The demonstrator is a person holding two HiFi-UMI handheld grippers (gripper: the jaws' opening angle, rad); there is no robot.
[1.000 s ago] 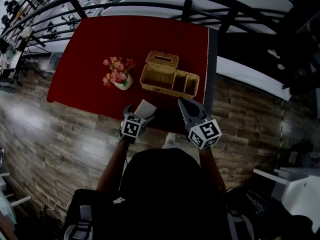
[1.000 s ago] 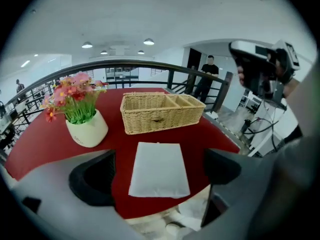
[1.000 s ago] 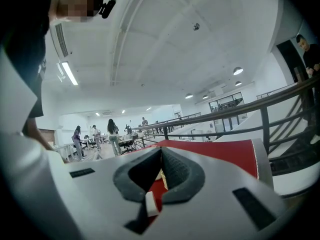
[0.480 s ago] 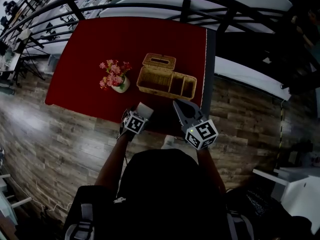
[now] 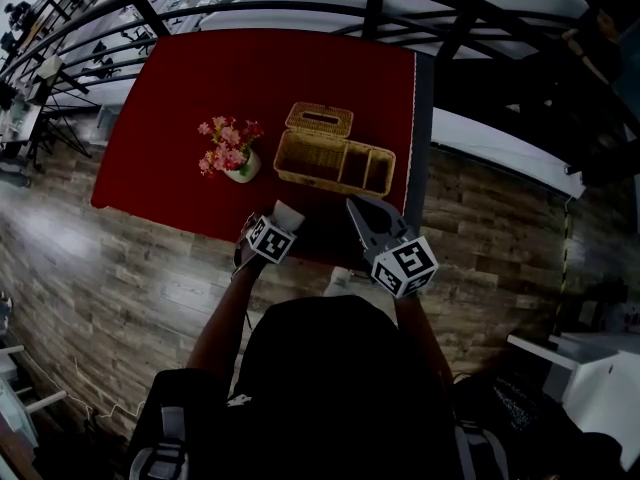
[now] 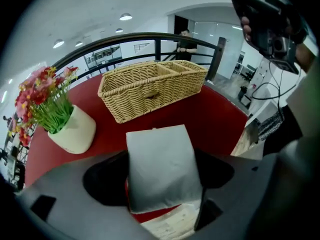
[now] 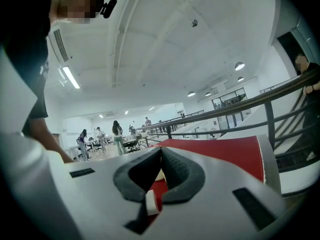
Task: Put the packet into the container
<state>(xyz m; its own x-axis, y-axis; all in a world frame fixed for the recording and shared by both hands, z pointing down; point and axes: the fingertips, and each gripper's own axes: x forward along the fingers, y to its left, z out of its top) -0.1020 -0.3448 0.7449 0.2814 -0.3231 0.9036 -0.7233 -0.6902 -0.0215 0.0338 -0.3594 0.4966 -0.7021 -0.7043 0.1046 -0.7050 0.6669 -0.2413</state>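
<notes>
A white packet (image 6: 162, 171) lies on the red table (image 5: 190, 78) near its front edge, small in the head view as the packet (image 5: 288, 213). My left gripper (image 6: 162, 159) points steeply down over it; its jaws have just been closing, and both pads touch the packet's sides. The wicker container (image 5: 335, 158) with several compartments stands behind it, seen close as the basket (image 6: 150, 86). My right gripper (image 5: 362, 218) hovers level to the right of the packet, jaws shut and nothing in them, in its own view the right gripper (image 7: 161, 151).
A white pot of pink flowers (image 5: 232, 153) stands left of the basket, near the left jaw as the pot (image 6: 70, 129). A black railing (image 5: 370, 13) runs behind the table. The table's right edge (image 5: 423, 118) drops to wooden floor.
My left gripper has sunk onto the packet and rolled a little, covering more of it. The right gripper has held its place.
</notes>
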